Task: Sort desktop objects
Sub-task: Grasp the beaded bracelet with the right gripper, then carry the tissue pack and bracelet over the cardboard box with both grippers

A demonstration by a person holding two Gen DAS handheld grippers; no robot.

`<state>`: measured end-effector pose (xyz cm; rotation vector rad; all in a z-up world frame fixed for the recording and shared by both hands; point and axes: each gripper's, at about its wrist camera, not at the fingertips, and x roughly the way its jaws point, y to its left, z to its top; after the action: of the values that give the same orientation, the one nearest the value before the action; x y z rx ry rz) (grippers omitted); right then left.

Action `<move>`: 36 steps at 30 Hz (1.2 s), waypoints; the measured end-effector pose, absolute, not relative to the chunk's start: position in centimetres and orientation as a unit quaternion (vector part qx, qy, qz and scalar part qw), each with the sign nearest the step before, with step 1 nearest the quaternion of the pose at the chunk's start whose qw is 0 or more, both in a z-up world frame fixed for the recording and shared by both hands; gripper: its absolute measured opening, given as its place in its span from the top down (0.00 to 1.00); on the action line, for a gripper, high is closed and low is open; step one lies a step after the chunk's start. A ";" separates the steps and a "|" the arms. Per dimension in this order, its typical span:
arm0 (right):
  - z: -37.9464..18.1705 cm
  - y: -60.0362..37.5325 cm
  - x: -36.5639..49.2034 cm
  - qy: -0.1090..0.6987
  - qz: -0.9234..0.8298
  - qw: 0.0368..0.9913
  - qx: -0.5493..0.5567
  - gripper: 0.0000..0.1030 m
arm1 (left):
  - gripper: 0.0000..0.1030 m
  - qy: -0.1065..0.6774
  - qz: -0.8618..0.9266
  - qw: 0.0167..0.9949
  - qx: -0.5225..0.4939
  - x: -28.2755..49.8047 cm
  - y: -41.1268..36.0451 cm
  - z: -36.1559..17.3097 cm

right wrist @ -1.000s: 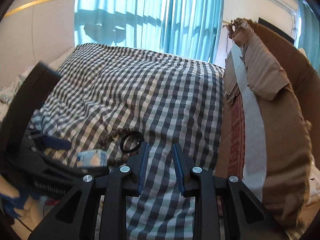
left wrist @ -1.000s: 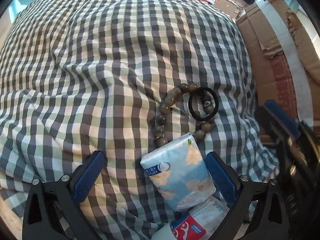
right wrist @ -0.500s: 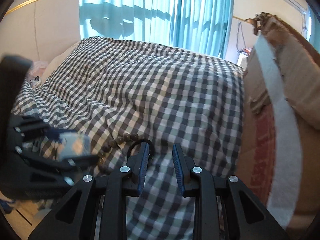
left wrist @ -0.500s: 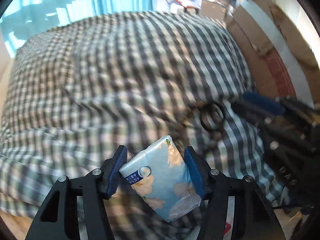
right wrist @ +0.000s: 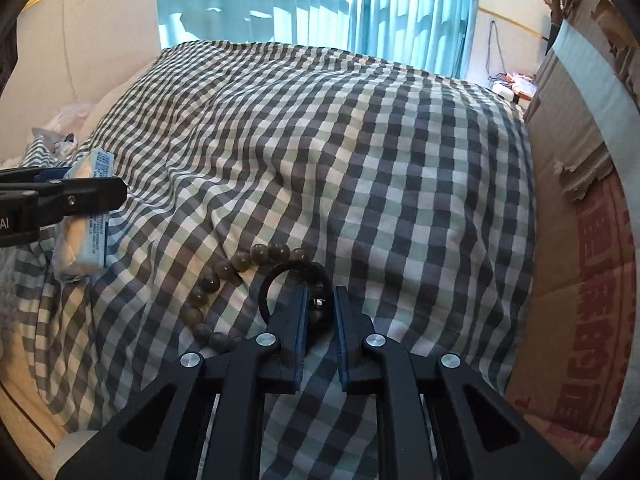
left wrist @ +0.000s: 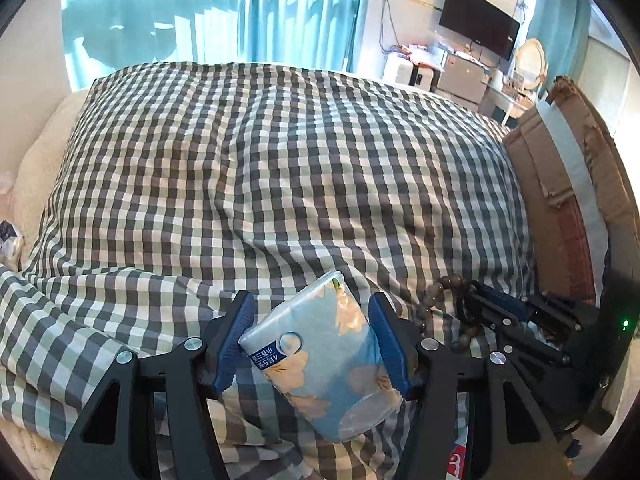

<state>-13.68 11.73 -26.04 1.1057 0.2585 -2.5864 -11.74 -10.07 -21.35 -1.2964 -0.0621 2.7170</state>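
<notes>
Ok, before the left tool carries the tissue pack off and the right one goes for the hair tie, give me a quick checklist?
1. Left tool clamped on the tissue pack: ok, both pads touch it.
2. Pack clear of the checked blanket: ok, it looks lifted.
3. Right tool lined up on the black hair tie: ok, its tips straddle the band.
4. Right tool gripping the tie: not ok, a gap shows.
5. Tie free of the bead bracelet: cannot tell, they overlap.
6. Cardboard box open to receive items: cannot tell.

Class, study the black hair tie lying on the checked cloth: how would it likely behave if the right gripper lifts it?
The hair tie looks like a thin loop, so it probably sags and feels light. It overlaps the bead bracelet, so it might drag some beads. The right gripper straddles its edge.
</notes>
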 end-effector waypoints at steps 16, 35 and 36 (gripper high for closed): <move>-19.6 12.5 -9.5 0.076 -0.940 0.148 0.298 0.89 | 0.41 -0.026 0.937 0.089 -0.336 -10.1 -8.2 -15.5; -9.3 13.0 -2.3 0.076 -0.977 0.126 0.153 0.89 | 0.41 -0.016 0.972 0.117 -0.203 -3.6 -5.8 -5.9; -8.8 13.1 -1.8 0.076 -0.979 0.123 0.145 0.89 | 0.41 -0.015 0.973 0.118 -0.197 -3.2 -6.0 -5.5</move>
<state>-1.83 13.10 -8.76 0.4240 0.2221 -2.8549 -3.18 -6.02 -5.52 -0.5760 -0.0430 2.8480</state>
